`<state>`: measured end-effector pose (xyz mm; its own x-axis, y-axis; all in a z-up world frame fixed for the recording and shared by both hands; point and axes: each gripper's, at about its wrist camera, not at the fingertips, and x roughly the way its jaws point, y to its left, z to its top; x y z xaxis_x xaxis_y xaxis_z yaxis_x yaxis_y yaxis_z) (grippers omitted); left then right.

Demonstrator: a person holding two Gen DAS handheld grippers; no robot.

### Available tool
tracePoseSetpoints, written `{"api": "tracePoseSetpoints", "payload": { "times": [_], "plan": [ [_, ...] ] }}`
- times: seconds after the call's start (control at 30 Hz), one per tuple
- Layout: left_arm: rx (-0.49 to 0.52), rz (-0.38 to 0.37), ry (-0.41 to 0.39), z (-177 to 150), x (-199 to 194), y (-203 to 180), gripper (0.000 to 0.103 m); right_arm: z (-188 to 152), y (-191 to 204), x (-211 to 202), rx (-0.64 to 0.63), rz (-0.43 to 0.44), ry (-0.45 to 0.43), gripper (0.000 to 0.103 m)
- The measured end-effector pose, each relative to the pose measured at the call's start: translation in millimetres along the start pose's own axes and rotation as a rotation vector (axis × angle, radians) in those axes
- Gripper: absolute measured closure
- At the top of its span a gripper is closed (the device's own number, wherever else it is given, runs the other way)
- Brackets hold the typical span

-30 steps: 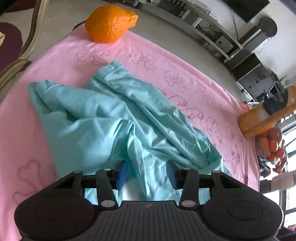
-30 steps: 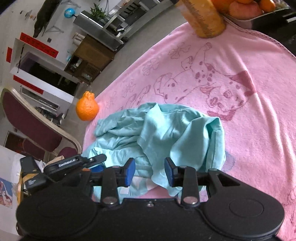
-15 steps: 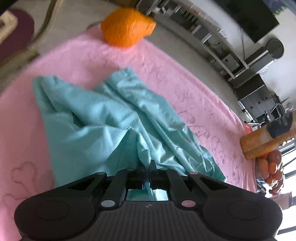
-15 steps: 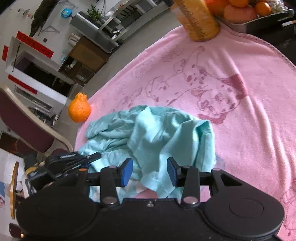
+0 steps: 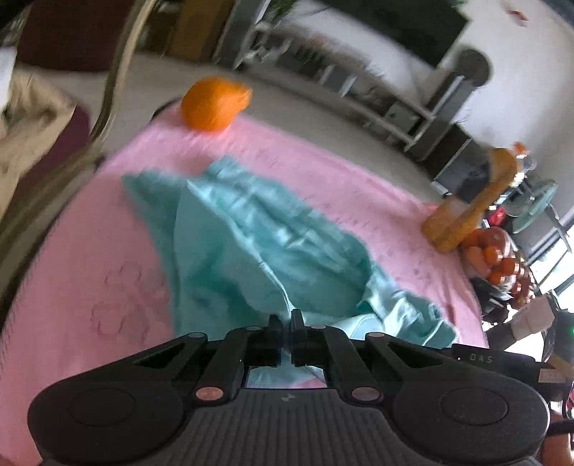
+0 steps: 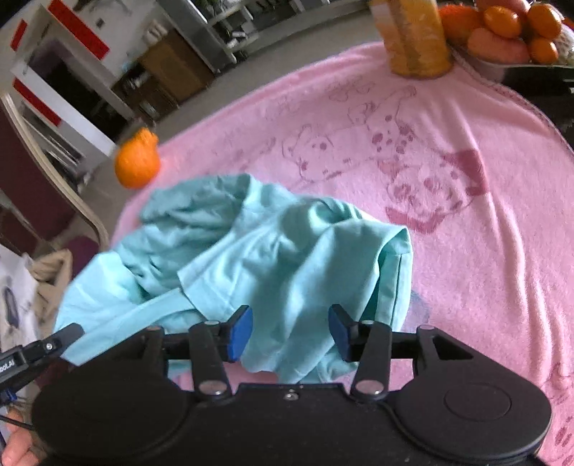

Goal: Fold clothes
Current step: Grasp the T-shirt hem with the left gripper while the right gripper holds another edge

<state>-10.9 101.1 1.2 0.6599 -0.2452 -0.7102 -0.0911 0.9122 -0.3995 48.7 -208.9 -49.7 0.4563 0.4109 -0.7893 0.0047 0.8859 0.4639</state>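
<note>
A crumpled teal garment [image 5: 251, 243] lies on a pink blanket [image 5: 107, 286]; it also shows in the right wrist view [image 6: 272, 265]. My left gripper [image 5: 286, 324] is shut on a near fold of the garment and holds it lifted. My right gripper [image 6: 290, 331] is open, its blue pads either side of the garment's near edge, with cloth between them. The left gripper's tip [image 6: 46, 346] shows at the left edge of the right wrist view.
An orange [image 5: 213, 104] sits at the blanket's far corner. A yellow jar [image 6: 412, 36] and a tray of fruit [image 6: 509, 32] stand at the far right. A chair [image 6: 43, 172] stands to the left, off the blanket.
My left gripper closed on the garment's near fold and lifted it, with the view tilting up. My right gripper stayed open and moved closer over the garment's edge.
</note>
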Motion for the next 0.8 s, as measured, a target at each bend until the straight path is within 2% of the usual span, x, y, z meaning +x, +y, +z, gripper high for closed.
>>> {"api": "tracePoseSetpoints", "payload": {
  "times": [0.07, 0.1, 0.13, 0.17, 0.27, 0.33, 0.43, 0.47, 0.5, 0.57, 0.6, 0.67, 0.73, 0.8],
  "plan": [
    [-0.002, 0.014, -0.005, 1.8, 0.2, 1.9, 0.101, -0.4, 1.0, 5.7, -0.003, -0.006, 0.009, 0.07],
    [-0.004, 0.021, -0.008, 2.7, 0.2, 2.8, 0.101, -0.3, 2.3, 5.6, -0.011, -0.006, 0.0, 0.093],
    [-0.006, 0.023, -0.008, 3.2, 0.2, 3.0, 0.101, -0.2, 3.7, 5.5, -0.018, -0.006, -0.009, 0.101],
    [-0.003, 0.029, -0.01, 3.2, -0.1, 2.4, 0.101, 1.7, 5.1, 1.6, -0.02, 0.003, -0.028, 0.102],
    [0.026, 0.062, -0.021, 4.5, 2.6, 0.2, 0.101, 20.6, -0.9, -22.6, 0.048, 0.078, -0.15, 0.102],
    [0.036, 0.083, -0.018, 5.7, 6.2, -0.3, 0.101, 40.0, -21.4, -47.1, 0.165, 0.115, -0.293, 0.102],
    [0.039, 0.101, 0.006, 6.2, 13.4, 1.4, 0.101, 56.6, -63.9, -67.8, 0.338, 0.069, -0.454, 0.102],
    [0.041, 0.105, 0.016, 5.8, 16.2, 1.1, 0.101, 58.6, -78.2, -67.9, 0.38, 0.042, -0.465, 0.102],
    [0.043, 0.108, 0.026, 5.4, 19.0, 0.5, 0.101, 60.2, -92.5, -66.8, 0.419, 0.014, -0.467, 0.098],
    [0.04, 0.1, 0.04, 4.3, 21.7, -1.1, 0.101, 58.0, -115.4, -62.1, 0.518, 0.001, -0.414, 0.086],
    [0.044, 0.1, 0.041, 3.4, 21.9, -2.0, 0.101, 56.6, -126.6, -59.6, 0.568, -0.003, -0.385, 0.074],
    [0.053, 0.103, 0.042, 1.3, 21.9, -3.7, 0.101, 50.7, -132.9, -61.6, 0.592, -0.014, -0.34, 0.072],
    [0.045, 0.107, 0.044, 0.6, 22.0, -1.6, 0.101, 43.4, -129.9, -62.9, 0.554, -0.035, -0.277, 0.064],
    [0.034, 0.107, 0.047, 0.3, 22.1, 0.8, 0.101, 30.5, -125.6, -56.1, 0.536, 0.012, -0.198, 0.064]
  ]
}}
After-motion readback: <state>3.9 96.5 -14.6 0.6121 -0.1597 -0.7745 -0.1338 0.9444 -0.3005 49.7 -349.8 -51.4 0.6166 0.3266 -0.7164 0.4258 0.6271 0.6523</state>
